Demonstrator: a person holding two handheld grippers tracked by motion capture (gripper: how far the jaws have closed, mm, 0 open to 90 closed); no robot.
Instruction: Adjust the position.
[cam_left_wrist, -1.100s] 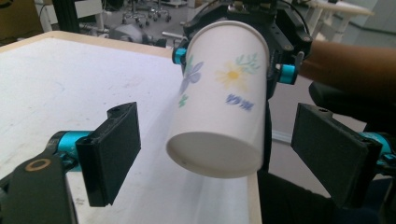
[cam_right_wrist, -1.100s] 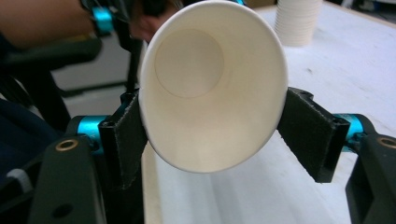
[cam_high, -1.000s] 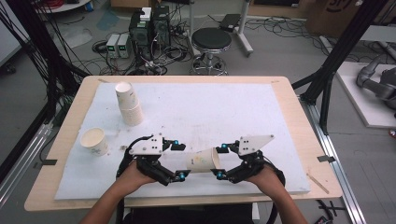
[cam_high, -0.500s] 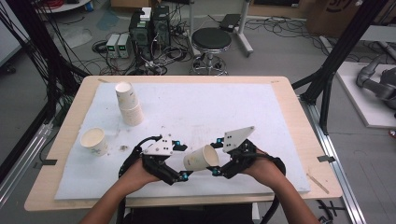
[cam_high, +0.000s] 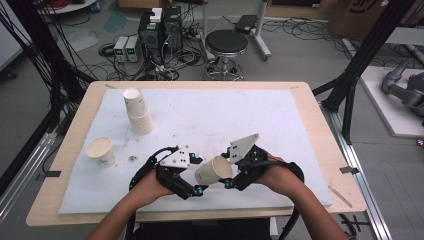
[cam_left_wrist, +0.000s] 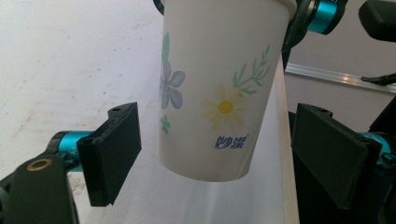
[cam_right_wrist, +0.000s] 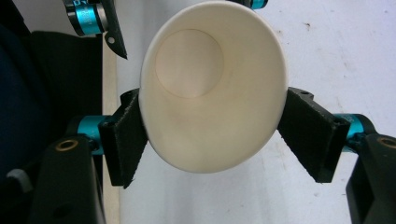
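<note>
- The paper cup (cam_left_wrist: 215, 88) is white with flower prints, tilted above the table's (cam_high: 320, 130) 6 o'clock edge.
- The right gripper (cam_right_wrist: 210, 135) squeezes its rim at 3 and 9 o'clock.
- The left gripper (cam_left_wrist: 215, 158) stands open around its base, not touching.

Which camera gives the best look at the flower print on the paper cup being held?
The left gripper view: the paper cup faces it side-on, showing flowers and lettering. The right gripper view looks into the cup's open mouth. The high view shows it small, gripped by the right claw.
</note>
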